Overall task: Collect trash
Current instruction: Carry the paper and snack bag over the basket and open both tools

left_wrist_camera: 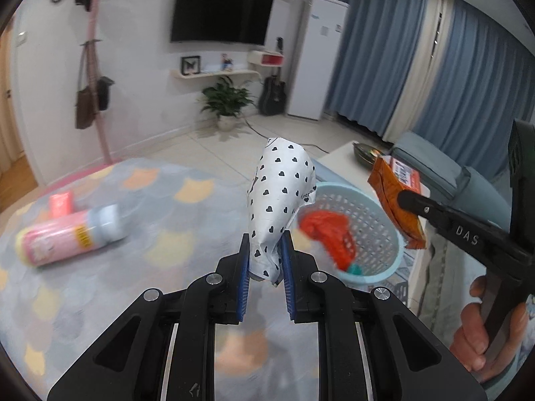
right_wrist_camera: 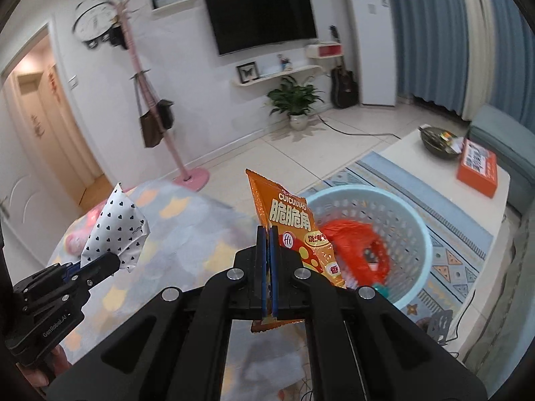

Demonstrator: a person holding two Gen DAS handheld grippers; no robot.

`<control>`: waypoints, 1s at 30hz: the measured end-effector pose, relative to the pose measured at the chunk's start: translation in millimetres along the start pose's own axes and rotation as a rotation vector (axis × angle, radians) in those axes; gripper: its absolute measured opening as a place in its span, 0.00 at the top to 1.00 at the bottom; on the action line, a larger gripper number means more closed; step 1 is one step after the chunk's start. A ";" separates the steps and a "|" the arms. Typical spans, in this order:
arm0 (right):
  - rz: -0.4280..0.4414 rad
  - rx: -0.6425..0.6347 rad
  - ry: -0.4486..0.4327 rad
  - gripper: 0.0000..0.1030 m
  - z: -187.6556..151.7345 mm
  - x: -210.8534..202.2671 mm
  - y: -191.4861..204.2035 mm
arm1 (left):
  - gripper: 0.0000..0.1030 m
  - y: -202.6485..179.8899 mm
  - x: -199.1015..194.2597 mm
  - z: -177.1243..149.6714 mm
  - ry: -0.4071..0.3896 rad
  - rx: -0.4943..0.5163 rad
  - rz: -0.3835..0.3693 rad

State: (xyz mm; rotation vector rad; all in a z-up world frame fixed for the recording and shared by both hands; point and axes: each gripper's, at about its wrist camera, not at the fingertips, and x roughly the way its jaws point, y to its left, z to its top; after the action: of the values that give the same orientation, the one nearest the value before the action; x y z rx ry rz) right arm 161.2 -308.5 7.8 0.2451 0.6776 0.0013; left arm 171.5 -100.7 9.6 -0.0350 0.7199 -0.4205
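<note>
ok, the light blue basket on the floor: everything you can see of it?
The light blue basket is round, looks like plastic, with a solid smooth rim and walls perforated in a grid of small holes. It stands upright and open-topped on a patterned blue rug, between the cat-print blanket and the low white table. Inside lies crumpled red-orange plastic trash with a small teal piece at the near wall. Neither gripper touches it; its near side is hidden behind the held packets.

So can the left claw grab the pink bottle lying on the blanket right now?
Probably not yet. The left claw is shut on a white crumpled wrapper with black hearts, so it has no free grip. Nothing lies between it and the pink bottle; it would likely drop the wrapper into the pale blue basket first.
</note>
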 end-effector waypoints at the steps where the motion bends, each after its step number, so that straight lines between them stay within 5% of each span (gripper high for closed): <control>1: -0.008 0.027 0.010 1.00 0.6 6.1 -12.8 | 0.84 -6.5 8.6 4.0 0.012 0.001 -0.013; 11: -0.077 0.155 0.112 1.00 -4.0 62.5 -88.7 | 0.84 -55.2 93.4 23.5 0.145 0.000 -0.112; 21: -0.095 0.244 0.186 0.99 -6.5 101.7 -122.2 | 0.81 -81.1 144.5 27.3 0.231 0.042 -0.155; 23: -0.097 0.258 0.198 0.99 -6.3 107.1 -126.5 | 0.77 -82.6 148.8 27.1 0.242 0.047 -0.156; 25: -0.090 0.272 0.213 0.98 -7.8 111.0 -130.0 | 0.54 -85.0 150.1 27.2 0.248 0.057 -0.144; 28: -0.082 0.288 0.227 0.94 -8.8 114.3 -132.9 | 0.39 -89.4 148.3 27.5 0.238 0.078 -0.151; 30: -0.089 0.297 0.225 0.76 -11.3 113.7 -134.5 | 0.34 -88.8 145.7 27.6 0.233 0.080 -0.150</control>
State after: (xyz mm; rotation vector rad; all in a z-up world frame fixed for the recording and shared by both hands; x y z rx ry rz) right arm 232.4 -427.4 -101.4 0.5056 0.9126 -0.1602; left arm 255.2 -241.3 -46.2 0.0365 0.9324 -0.6035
